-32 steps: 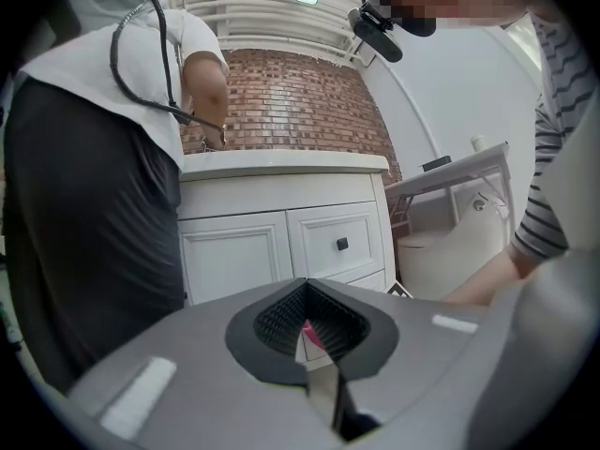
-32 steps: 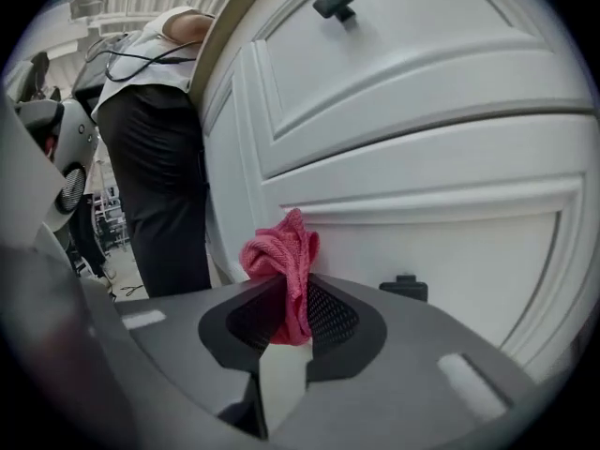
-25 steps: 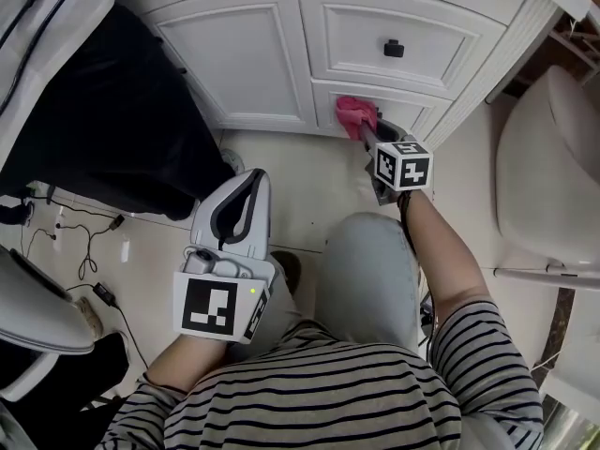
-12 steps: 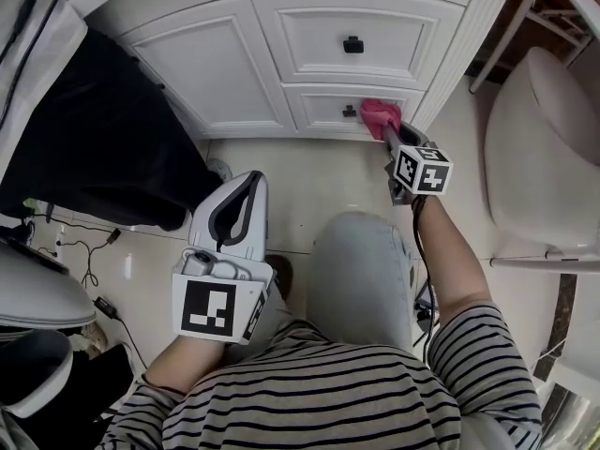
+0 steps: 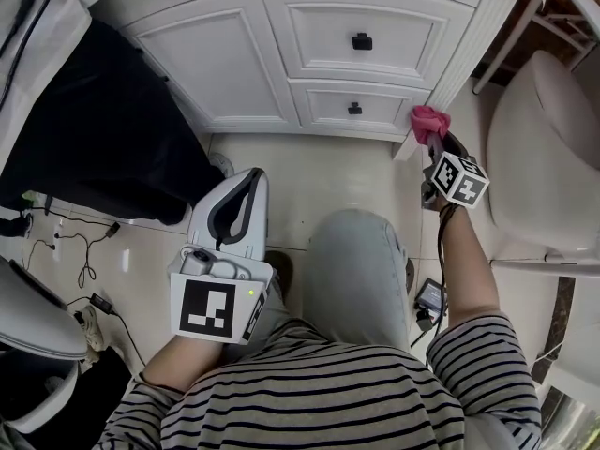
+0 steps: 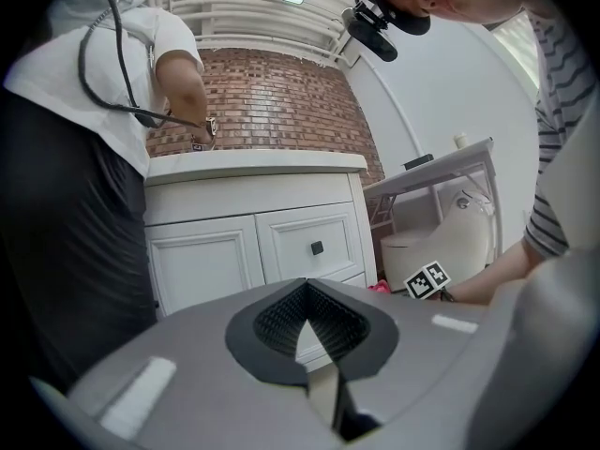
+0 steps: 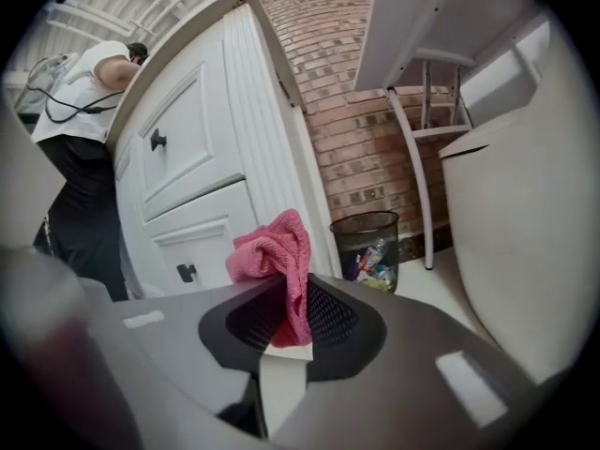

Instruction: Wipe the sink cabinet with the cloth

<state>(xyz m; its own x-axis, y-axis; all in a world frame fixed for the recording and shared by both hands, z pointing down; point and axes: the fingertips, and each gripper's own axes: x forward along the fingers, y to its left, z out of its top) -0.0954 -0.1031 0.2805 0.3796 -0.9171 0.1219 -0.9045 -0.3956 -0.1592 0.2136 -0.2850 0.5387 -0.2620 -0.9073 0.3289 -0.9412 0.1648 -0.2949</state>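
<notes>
Two grippers: we hold one in each hand, both in front of the sink cabinet (image 5: 272,40).
Other person (image 5: 103,129): stands in dark clothes at the left side of the sink cabinet.
Left gripper (image 5: 246,190): low over the floor (image 5: 319,176), well away from the cabinet's left door (image 5: 220,59). Its jaws are pressed together with nothing in them.
Our knee (image 5: 356,270): in blue jeans, between the two grippers, facing the cabinet.
Drawers: two on the cabinet's right half, each with a small black knob (image 5: 362,41).
Right gripper (image 5: 437,143): by the cabinet's bottom right corner. Its jaws pinch the cloth (image 5: 428,120).
Cloth (image 7: 272,256): pink and bunched up, just beside the cabinet's ribbed corner post (image 5: 469,36). We cannot tell if it touches.
Bin (image 7: 367,247): black, with trash inside, past the cabinet's right side.
Toilet (image 5: 544,157): white, right of the cabinet.
</notes>
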